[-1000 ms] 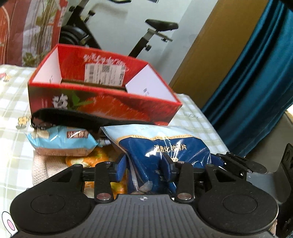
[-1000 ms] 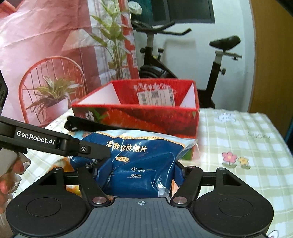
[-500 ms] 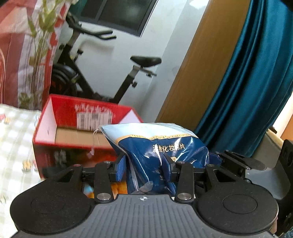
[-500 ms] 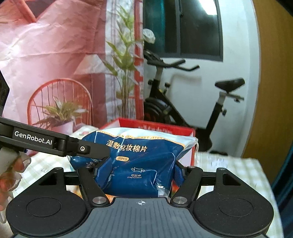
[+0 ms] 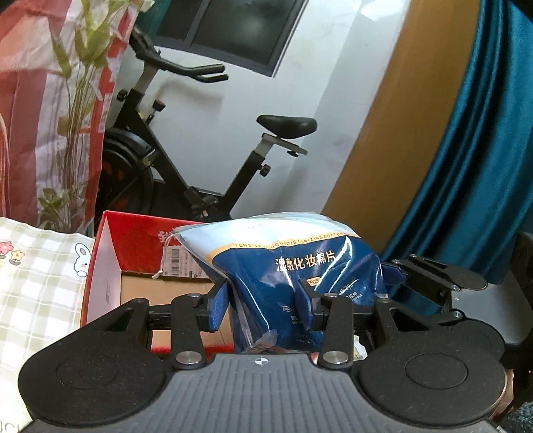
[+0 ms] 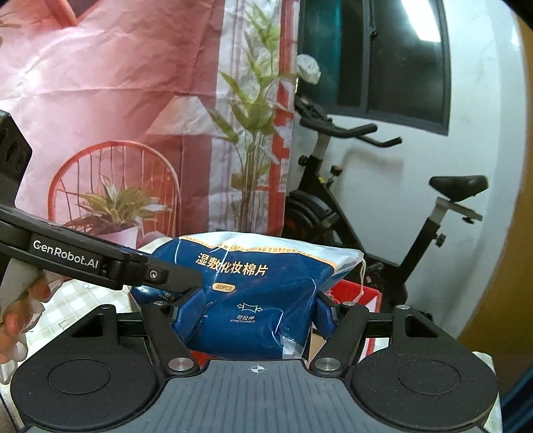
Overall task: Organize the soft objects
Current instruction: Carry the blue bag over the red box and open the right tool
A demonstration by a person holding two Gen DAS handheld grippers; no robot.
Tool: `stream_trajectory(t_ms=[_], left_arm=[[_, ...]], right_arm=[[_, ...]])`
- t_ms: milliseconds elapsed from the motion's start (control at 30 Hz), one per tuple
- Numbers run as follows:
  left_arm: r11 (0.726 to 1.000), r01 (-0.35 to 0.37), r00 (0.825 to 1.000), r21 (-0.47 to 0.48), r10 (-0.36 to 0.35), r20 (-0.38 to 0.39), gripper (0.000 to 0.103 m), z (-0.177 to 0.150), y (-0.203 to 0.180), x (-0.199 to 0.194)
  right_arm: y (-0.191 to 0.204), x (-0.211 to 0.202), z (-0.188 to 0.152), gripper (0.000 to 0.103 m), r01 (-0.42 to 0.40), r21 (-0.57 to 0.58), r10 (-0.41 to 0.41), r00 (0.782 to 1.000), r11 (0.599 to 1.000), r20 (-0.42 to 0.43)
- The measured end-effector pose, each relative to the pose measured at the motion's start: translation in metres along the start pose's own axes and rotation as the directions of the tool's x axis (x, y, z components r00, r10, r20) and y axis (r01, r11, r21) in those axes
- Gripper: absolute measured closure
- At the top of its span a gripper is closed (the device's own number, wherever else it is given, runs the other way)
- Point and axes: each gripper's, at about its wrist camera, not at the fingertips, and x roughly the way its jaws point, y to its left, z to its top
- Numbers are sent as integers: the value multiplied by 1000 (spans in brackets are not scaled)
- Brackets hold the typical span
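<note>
I'm clamping both the left gripper (image 5: 263, 308) and right gripper (image 6: 258, 311) on the blue-and-white plastic bag of cotton pads (image 5: 293, 276), now lifted off the checked cloth, carrying it over the open red cardboard box (image 5: 133, 253) just ahead and below.

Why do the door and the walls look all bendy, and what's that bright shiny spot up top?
Left wrist view: the fisheye lens bows the wooden door and curtain; the cotton pad bag stays sharp. Right wrist view: the wall curves, and a light glares in the window.
</note>
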Motion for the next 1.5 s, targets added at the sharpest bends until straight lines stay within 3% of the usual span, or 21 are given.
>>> stream_trajectory(t_ms=[667, 1033, 1500], left_arm=[[997, -80, 988, -19, 77, -138, 54, 7, 33, 56], [995, -96, 971, -29, 87, -221, 53, 5, 42, 82], [993, -120, 960, -14, 112, -258, 53, 1, 45, 94]], right_arm=[[-28, 98, -11, 39, -72, 61, 80, 987, 996, -141], [-42, 120, -31, 40, -79, 117, 102, 974, 990, -200], [-47, 137, -42, 40, -52, 164, 95, 958, 985, -271]])
